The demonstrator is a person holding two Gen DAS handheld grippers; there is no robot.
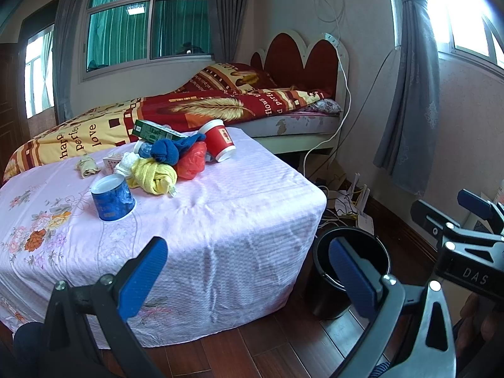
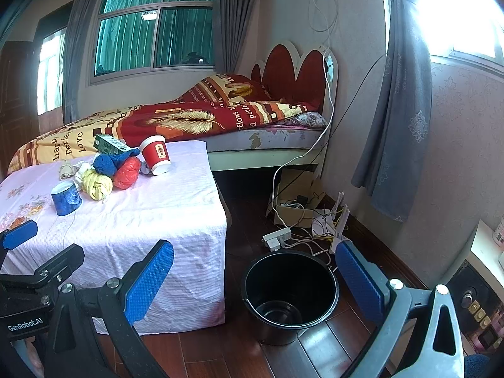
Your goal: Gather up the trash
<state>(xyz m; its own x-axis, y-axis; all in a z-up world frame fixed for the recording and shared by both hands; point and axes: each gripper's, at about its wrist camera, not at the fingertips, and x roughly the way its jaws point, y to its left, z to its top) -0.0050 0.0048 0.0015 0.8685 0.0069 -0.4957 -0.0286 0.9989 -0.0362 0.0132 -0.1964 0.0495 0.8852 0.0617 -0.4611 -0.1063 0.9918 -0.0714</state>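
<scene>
A low table under a pink floral cloth (image 1: 220, 214) (image 2: 163, 214) holds a pile: a red paper cup (image 1: 219, 140) (image 2: 156, 154), a blue paper cup (image 1: 112, 198) (image 2: 65, 197), a green carton (image 1: 156, 130) (image 2: 110, 145), a red plastic bag (image 1: 192, 160) (image 2: 126, 173), rolled blue, yellow and white cloths, and a crumpled paper (image 1: 86, 165). An empty black bucket (image 2: 289, 293) (image 1: 371, 252) stands on the floor right of the table. My left gripper (image 1: 249, 275) is open and empty at the table's near corner. My right gripper (image 2: 255, 280) is open and empty, near the bucket.
A bed with a red and yellow quilt (image 1: 201, 107) stands behind the table. A power strip (image 2: 277, 237), cables, a router and a cardboard box (image 2: 296, 208) clutter the wooden floor by the wall. Grey curtains (image 2: 400, 110) hang at the right.
</scene>
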